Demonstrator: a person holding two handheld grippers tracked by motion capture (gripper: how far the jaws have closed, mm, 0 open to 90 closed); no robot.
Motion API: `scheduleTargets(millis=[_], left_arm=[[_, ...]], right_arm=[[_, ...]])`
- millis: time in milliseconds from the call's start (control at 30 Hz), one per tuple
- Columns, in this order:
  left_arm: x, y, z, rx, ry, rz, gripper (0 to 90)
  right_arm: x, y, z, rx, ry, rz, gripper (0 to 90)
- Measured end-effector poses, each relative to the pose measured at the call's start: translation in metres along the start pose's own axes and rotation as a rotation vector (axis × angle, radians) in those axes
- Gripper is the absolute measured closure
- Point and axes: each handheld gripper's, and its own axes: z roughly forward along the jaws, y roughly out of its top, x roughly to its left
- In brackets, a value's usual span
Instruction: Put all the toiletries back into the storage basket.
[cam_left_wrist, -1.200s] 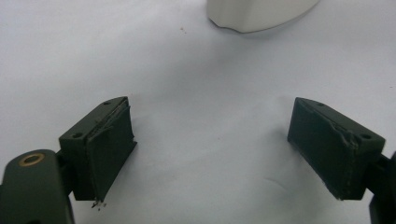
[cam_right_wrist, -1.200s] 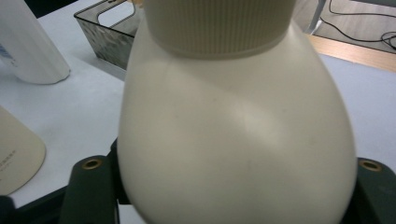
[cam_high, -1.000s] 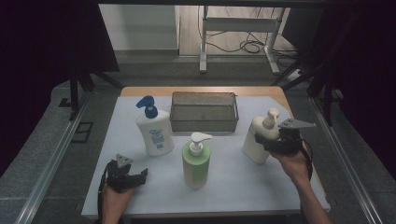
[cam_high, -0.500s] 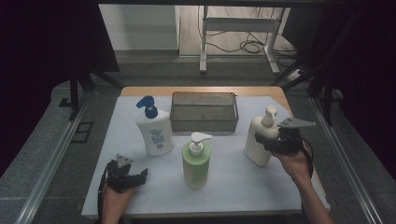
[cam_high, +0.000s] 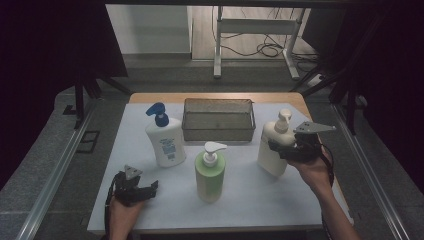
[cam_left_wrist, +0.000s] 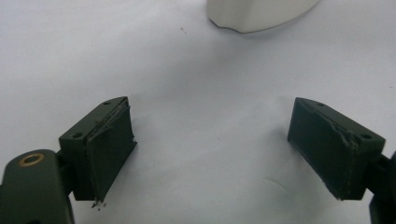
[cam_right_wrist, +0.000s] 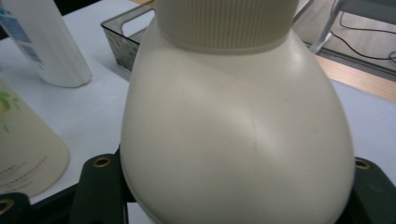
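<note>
A cream pump bottle (cam_high: 272, 136) is at the right of the white table top, leaning a little, with my right gripper (cam_high: 281, 149) shut on its body from the right. In the right gripper view the bottle (cam_right_wrist: 233, 126) sits close up between the black fingers (cam_right_wrist: 100, 184). My left gripper (cam_high: 150, 187) rests low at the front left, open, with nothing between its pads (cam_left_wrist: 109, 149). Only bare white surface lies between them.
A white bottle with a blue pump (cam_high: 165, 141) stands at the left, and a green pump bottle (cam_high: 210, 175) stands front centre. A grey mesh basket (cam_high: 218, 126) sits at the back middle. The table's right edge runs close behind my right hand.
My right gripper has risen slightly with the cream bottle and drifted a little left. The left gripper has stayed where it was.
</note>
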Motion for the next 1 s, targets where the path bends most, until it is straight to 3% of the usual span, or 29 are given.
scheduleTargets(millis=[467, 1000], left_arm=[[0.0, 0.0, 0.0, 0.0, 0.0, 0.004, 13.9], [0.0, 0.0, 0.0, 0.0, 0.0, 0.004, 13.9]], right_arm=[[0.019, 0.033, 0.005, -0.033, 0.056, -0.039, 37.7], [0.038, 0.076, 0.019, -0.05, 0.086, -0.073, 37.8]])
